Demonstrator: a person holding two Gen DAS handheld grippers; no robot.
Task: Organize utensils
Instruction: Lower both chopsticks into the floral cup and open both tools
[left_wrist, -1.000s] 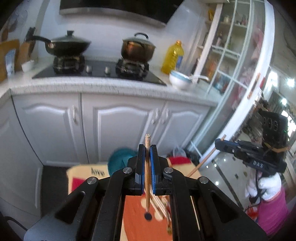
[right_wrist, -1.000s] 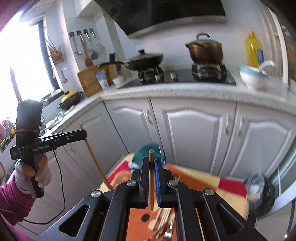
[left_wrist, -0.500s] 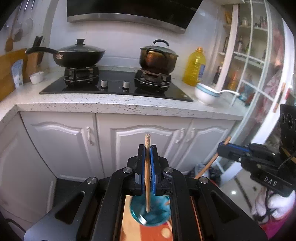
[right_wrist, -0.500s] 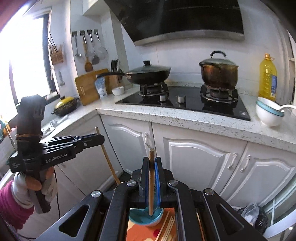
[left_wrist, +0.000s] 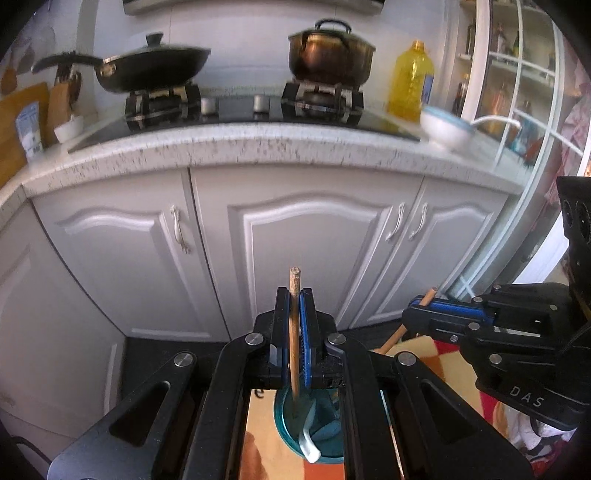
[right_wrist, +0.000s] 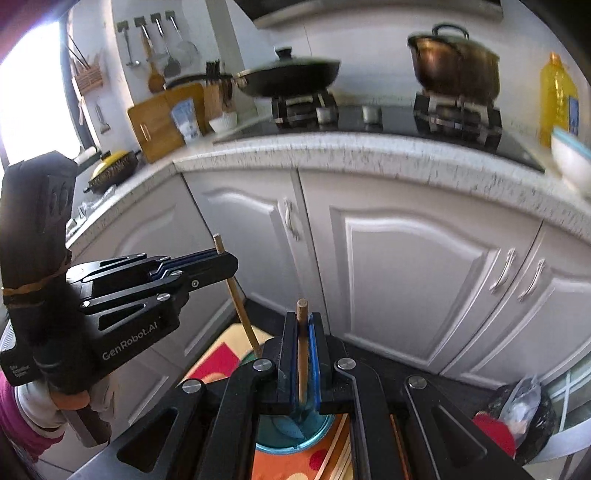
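My left gripper (left_wrist: 294, 295) is shut on a wooden chopstick (left_wrist: 294, 332) held upright; its lower end dips into a teal cup (left_wrist: 295, 435) that holds a white spoon (left_wrist: 308, 439). My right gripper (right_wrist: 301, 321) is shut on a second chopstick (right_wrist: 301, 354), upright over the same teal cup (right_wrist: 291, 432). The right gripper also shows in the left wrist view (left_wrist: 436, 314) at the right, and the left gripper shows in the right wrist view (right_wrist: 218, 258) at the left, with its chopstick (right_wrist: 240, 310) slanting down to the cup.
The cup stands on an orange patterned mat (right_wrist: 321, 461) with more chopsticks (right_wrist: 338, 454) lying on it. White cabinets (left_wrist: 295, 240) and a speckled counter (left_wrist: 258, 147) with a stove, wok and pot lie ahead. A black bin bag (right_wrist: 517, 417) sits at the right.
Both grippers have tilted and lowered their chopsticks toward the teal cup; the view has dropped from over the counter to the cabinet fronts. Both stay shut.
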